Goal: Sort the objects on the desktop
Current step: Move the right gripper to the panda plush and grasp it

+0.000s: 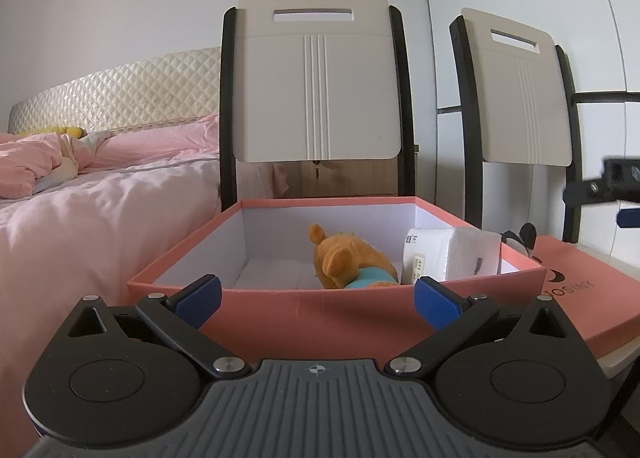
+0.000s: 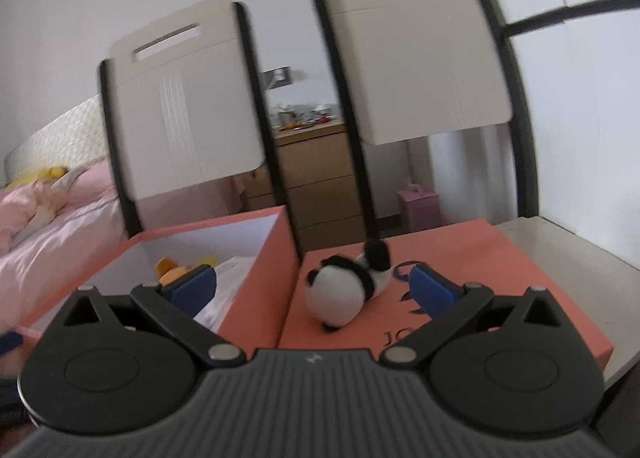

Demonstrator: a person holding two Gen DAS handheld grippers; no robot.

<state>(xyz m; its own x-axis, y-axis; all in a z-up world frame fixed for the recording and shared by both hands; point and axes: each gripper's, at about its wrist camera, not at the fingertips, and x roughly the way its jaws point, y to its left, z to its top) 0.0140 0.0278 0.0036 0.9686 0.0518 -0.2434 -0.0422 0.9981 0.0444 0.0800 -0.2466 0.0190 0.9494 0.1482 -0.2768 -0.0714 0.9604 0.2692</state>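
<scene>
Both my grippers, left gripper (image 1: 318, 300) and right gripper (image 2: 314, 290), are spread wide holding nothing; panda plush (image 2: 346, 290) lies on the box lid (image 2: 480, 258) (right of the open box (image 1: 320, 314)).

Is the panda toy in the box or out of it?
Out. The panda toy lies on the lid beside the pink box.
</scene>
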